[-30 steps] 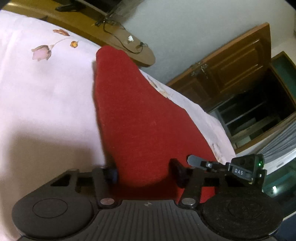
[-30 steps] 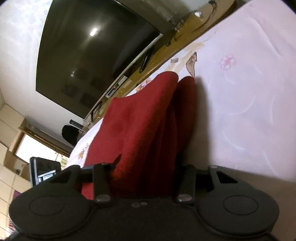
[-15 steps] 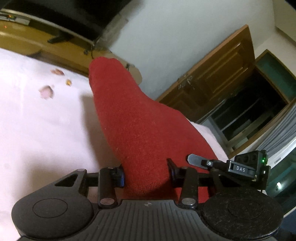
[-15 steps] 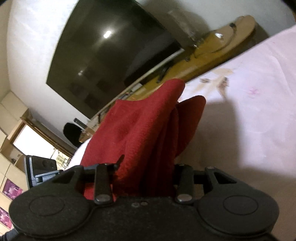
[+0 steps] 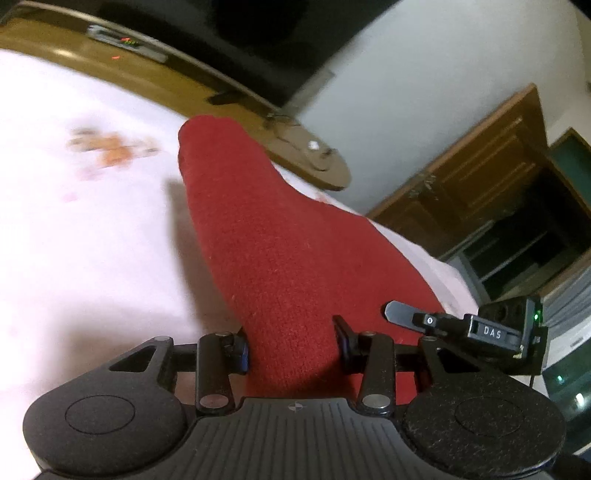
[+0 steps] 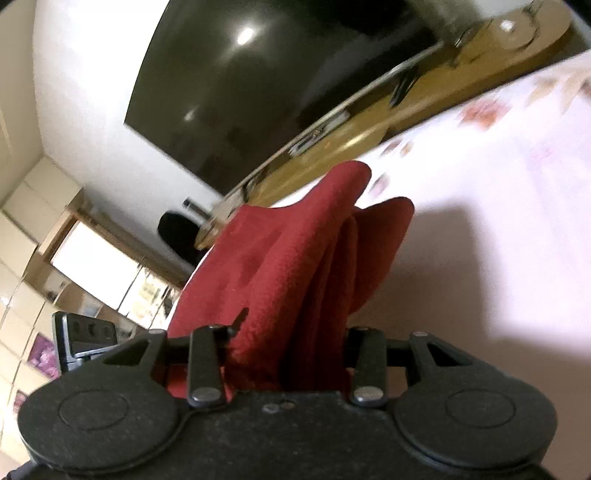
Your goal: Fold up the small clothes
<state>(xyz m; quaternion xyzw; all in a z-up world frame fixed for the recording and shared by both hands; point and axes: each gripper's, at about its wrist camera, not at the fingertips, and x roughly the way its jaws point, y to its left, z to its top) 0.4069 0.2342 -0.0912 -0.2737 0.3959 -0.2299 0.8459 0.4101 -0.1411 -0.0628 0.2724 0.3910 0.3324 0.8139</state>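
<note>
1. Across the left wrist view, the red garment (image 5: pixel 280 251) runs from the lower centre of the frame up to a rounded end at upper centre-left, raised off the pink floral bedsheet (image 5: pixel 74 236) with its shadow on the sheet to its left.
2. Left gripper (image 5: pixel 293 349): the fingers stand partly closed, and the garment's near edge passes between them; the left pad (image 5: pixel 241 350) and the right pad both touch the cloth, so the cloth is pinched.
3. At right of the same frame, the right gripper (image 5: pixel 476 328) shows from the side, against the garment's right edge; its grip cannot be read from here.
4. At upper frame: a wooden TV bench (image 5: pixel 207 92) and a dark television (image 5: pixel 236 33); a wooden door (image 5: pixel 480 173) stands at right.
5. Right wrist view: the red garment (image 6: pixel 291 266) rises from the lower centre in bunched vertical folds to two peaks at mid-frame, above the bedsheet (image 6: pixel 498 206) on the right.
6. Right gripper (image 6: pixel 290 343): the fingers are narrowed onto the gathered cloth, which fills the gap between them and hides the pads.
7. At lower left of this frame, the left gripper (image 6: pixel 85 338) is partly visible beside the garment's left edge.
8. Television (image 6: pixel 266 74) and bench (image 6: pixel 369 133) cross the upper frame.
</note>
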